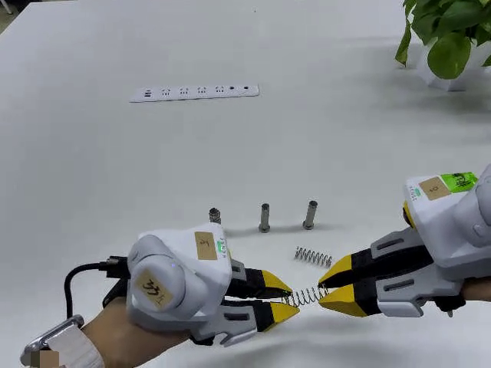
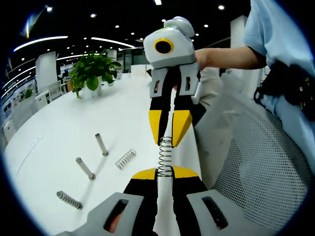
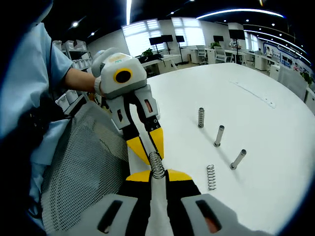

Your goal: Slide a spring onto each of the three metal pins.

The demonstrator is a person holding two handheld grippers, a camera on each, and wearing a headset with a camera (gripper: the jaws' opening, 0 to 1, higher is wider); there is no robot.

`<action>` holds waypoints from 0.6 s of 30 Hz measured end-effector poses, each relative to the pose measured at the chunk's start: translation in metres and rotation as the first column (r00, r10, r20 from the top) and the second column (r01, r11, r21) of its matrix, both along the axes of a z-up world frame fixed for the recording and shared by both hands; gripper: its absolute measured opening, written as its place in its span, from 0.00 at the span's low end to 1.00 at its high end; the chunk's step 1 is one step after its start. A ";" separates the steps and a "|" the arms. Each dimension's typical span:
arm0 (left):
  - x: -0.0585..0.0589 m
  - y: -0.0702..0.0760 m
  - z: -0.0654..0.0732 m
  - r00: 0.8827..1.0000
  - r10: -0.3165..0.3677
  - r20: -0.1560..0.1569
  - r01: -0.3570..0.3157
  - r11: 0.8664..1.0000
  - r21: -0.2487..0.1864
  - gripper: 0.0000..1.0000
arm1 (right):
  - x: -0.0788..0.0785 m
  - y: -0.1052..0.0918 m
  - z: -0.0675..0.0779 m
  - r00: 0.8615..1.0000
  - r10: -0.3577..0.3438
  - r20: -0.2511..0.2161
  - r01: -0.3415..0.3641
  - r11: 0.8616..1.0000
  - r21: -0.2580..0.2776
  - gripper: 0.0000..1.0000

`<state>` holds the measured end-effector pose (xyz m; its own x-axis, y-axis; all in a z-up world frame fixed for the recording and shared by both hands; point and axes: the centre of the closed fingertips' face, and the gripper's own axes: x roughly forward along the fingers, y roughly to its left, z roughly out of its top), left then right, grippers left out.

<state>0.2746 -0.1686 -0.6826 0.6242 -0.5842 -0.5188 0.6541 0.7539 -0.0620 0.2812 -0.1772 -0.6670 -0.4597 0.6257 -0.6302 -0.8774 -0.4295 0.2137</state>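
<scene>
A small steel spring (image 1: 305,295) hangs just above the white table (image 1: 115,176), stretched between my two grippers. My left gripper (image 1: 287,300) is shut on its left end and my right gripper (image 1: 331,287) is shut on its right end. The left gripper view shows the spring (image 2: 166,154) running from my own tips (image 2: 165,173) to the right gripper (image 2: 170,129). Three upright pins stand behind: the left pin (image 1: 215,216) wears a spring, while the middle pin (image 1: 265,217) and right pin (image 1: 311,214) are bare. Another loose spring (image 1: 313,256) lies in front of them.
A white power strip (image 1: 195,92) lies far back on the table. A potted plant (image 1: 449,34) stands at the back right corner. A black cable (image 1: 83,272) trails from my left gripper. A mesh chair (image 3: 83,162) sits beside the table edge.
</scene>
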 end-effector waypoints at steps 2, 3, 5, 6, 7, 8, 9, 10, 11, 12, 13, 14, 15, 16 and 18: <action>0.000 -0.001 -0.001 1.000 -0.001 -0.009 0.002 1.000 0.014 0.09 | -0.001 0.000 0.001 1.000 0.011 0.025 -0.011 1.000 -0.005 0.12; 0.001 -0.002 -0.001 1.000 -0.003 -0.010 0.003 1.000 0.021 0.09 | -0.001 0.000 0.001 0.999 0.012 0.034 -0.012 1.000 -0.009 0.12; 0.001 -0.002 -0.002 1.000 -0.006 -0.022 0.007 1.000 0.028 0.09 | -0.002 0.000 0.002 0.998 0.026 0.057 -0.025 1.000 -0.013 0.12; 0.000 -0.003 -0.002 1.000 -0.007 -0.025 0.008 1.000 0.029 0.09 | -0.003 0.001 0.003 0.998 0.029 0.064 -0.028 1.000 -0.012 0.12; 0.001 -0.003 -0.002 1.000 -0.008 -0.029 0.009 0.999 0.031 0.09 | -0.003 0.001 0.005 0.997 0.031 0.071 -0.030 0.999 -0.013 0.12; 0.001 -0.003 -0.002 0.999 -0.008 -0.032 0.009 0.999 0.032 0.09 | -0.003 0.001 0.005 0.996 0.034 0.077 -0.033 0.999 -0.015 0.12; 0.001 -0.004 -0.002 0.999 -0.010 -0.038 0.011 0.999 0.033 0.09 | -0.004 0.001 0.006 0.995 0.042 0.089 -0.041 0.999 -0.018 0.12; 0.001 -0.005 -0.003 0.999 -0.012 -0.037 0.014 0.999 0.040 0.09 | -0.004 0.002 0.007 0.994 0.047 0.096 -0.046 0.999 -0.016 0.12; 0.002 -0.006 -0.003 0.999 -0.014 -0.041 0.016 0.999 0.041 0.09 | -0.004 0.002 0.008 0.994 0.050 0.101 -0.048 0.999 -0.021 0.12; 0.002 -0.006 -0.004 0.999 -0.014 -0.046 0.016 0.999 0.038 0.09 | -0.005 0.002 0.008 0.992 0.058 0.112 -0.055 0.998 -0.026 0.12; 0.002 -0.007 -0.004 0.999 -0.014 -0.046 0.016 0.999 0.041 0.09 | -0.005 0.003 0.009 0.990 0.066 0.126 -0.063 0.998 -0.025 0.12; 0.003 -0.008 -0.005 0.999 -0.015 -0.051 0.017 0.999 0.040 0.09 | -0.005 0.003 0.010 0.988 0.074 0.135 -0.070 0.997 -0.032 0.12; 0.003 -0.009 -0.005 0.998 -0.016 -0.055 0.018 0.999 0.037 0.09 | -0.006 0.004 0.011 0.986 0.085 0.146 -0.081 0.996 -0.033 0.12; 0.003 -0.010 -0.005 0.998 -0.017 -0.056 0.019 0.999 0.038 0.09 | -0.007 0.005 0.012 0.982 0.095 0.161 -0.090 0.995 -0.037 0.12; 0.004 -0.012 -0.006 0.998 -0.018 -0.057 0.020 0.999 0.038 0.09 | -0.008 0.006 0.013 0.979 0.109 0.173 -0.103 0.994 -0.042 0.12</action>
<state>0.2786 -0.1804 -0.6883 0.5822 -0.5743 -0.5754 0.6646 0.7439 -0.0700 0.2732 -0.1713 -0.6542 -0.4033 0.5570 -0.7260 -0.8523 -0.5175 0.0764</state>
